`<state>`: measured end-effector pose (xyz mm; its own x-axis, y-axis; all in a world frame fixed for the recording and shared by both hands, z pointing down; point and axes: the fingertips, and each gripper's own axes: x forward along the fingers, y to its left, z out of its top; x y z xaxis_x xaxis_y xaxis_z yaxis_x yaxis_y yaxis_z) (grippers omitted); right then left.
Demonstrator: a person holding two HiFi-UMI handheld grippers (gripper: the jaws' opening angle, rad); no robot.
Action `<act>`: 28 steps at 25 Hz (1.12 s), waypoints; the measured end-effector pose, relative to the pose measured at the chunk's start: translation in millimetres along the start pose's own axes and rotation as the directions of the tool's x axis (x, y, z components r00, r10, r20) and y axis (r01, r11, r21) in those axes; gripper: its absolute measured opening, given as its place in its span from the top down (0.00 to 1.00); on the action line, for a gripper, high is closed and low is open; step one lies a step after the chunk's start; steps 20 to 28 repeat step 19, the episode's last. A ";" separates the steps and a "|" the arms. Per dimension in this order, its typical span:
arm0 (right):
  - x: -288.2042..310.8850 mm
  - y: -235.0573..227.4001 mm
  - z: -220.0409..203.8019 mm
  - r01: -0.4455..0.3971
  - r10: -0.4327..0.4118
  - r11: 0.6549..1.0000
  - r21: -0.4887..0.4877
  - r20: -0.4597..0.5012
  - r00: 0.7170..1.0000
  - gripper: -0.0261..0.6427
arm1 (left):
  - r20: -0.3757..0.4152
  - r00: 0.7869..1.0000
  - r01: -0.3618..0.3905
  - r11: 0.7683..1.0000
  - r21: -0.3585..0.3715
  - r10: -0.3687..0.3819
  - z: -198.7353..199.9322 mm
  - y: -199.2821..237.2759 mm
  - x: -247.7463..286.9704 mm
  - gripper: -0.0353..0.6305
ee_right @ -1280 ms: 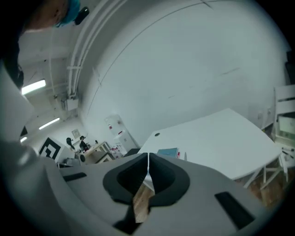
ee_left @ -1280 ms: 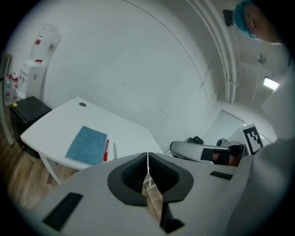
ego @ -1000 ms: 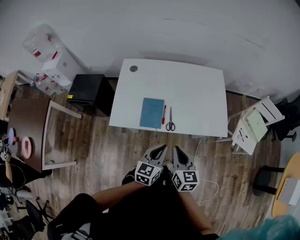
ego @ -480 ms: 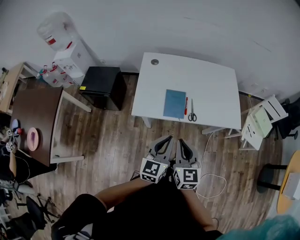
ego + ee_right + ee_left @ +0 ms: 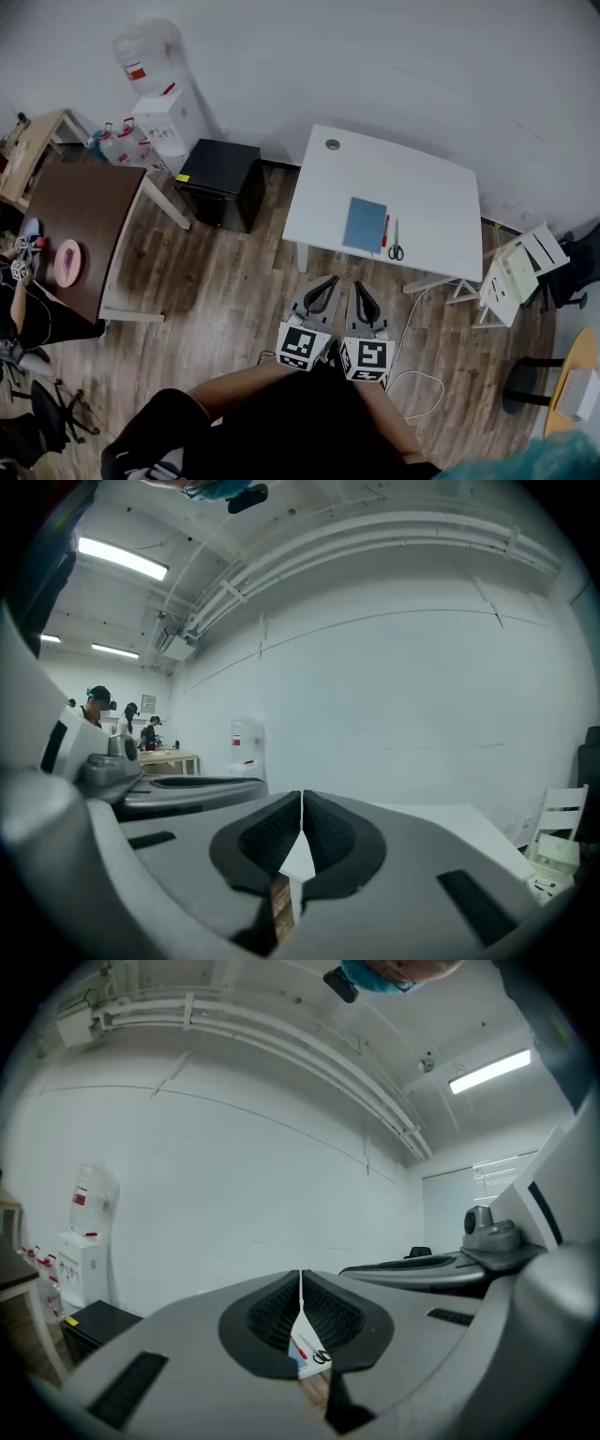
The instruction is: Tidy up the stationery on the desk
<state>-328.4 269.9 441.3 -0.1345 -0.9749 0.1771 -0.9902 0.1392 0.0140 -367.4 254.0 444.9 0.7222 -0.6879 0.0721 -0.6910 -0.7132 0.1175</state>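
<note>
A white desk [image 5: 412, 178] stands ahead near the wall. On it lie a blue notebook [image 5: 365, 224], a red pen [image 5: 385, 231] and black-handled scissors [image 5: 396, 246], side by side near the front edge. My left gripper [image 5: 328, 283] and right gripper [image 5: 360, 288] are held close together over the wooden floor, short of the desk, both shut and empty. In the left gripper view the notebook [image 5: 300, 1357], pen and scissors [image 5: 321, 1357] show small through the gap below the closed jaws. The right gripper view shows the desk top [image 5: 469, 819] past its closed jaws.
A black cabinet [image 5: 219, 181] stands left of the desk, a water dispenser [image 5: 159, 98] behind it. A brown table [image 5: 80, 220] is at the left, white folding chairs [image 5: 516, 267] to the right. A white cable [image 5: 417, 380] lies on the floor.
The view has swung left and the desk has shifted right in the picture. Both grippers stay together, still shut.
</note>
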 end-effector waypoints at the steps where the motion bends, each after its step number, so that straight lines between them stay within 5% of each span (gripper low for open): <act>1: 0.2 5.6 -0.2 -0.006 0.006 1.000 -0.006 0.001 1.000 0.91 | 0.004 1.000 0.000 1.000 0.003 0.000 1.2 1.6 -3.1 0.92; 28: -4.5 31.5 -0.4 -0.032 0.033 0.999 -0.042 0.010 0.999 0.91 | 0.009 1.000 0.013 1.000 0.009 -0.013 -4.9 6.9 -20.6 0.92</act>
